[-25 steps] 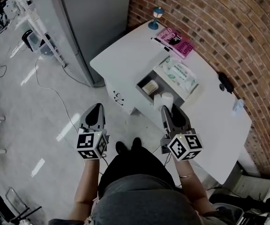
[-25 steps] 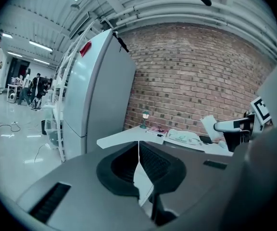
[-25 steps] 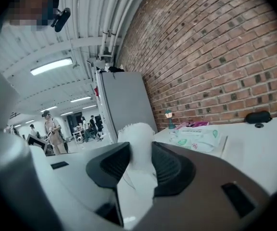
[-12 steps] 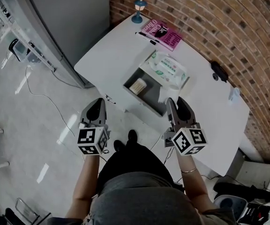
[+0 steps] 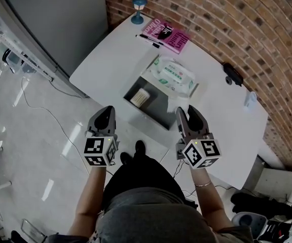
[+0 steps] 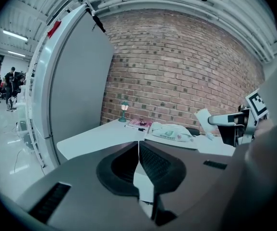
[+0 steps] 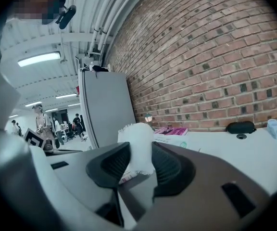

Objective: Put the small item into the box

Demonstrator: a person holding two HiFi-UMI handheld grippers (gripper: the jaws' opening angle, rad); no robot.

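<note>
Tissue piece (image 7: pixel 137 148) is pinched in the right gripper's (image 5: pixel 187 113) jaws, over the bench (image 5: pixel 110 67) by the open gray box's (image 5: pixel 158 108) near corner. The left gripper's (image 5: pixel 105 116) jaws are closed on nothing. A wet-wipes pack (image 5: pixel 175 75) lies beyond the box.

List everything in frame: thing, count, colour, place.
table: 1, white, against the brick wall
box: 1, grey, open, at the table's near edge
beige item: 1, inside the box, left end
wipes pack: 1, white and green, at the box's far side
book: 1, pink, table's far end
pen: 1, black, beside the book
lamp: 1, blue, far corner
black object: 1, on the table by the wall
pale item: 1, right edge, kind unclear
soft item: 1, white, in the right claw
left claw: shut, empty
right claw: shut on the soft item, by the box
</note>
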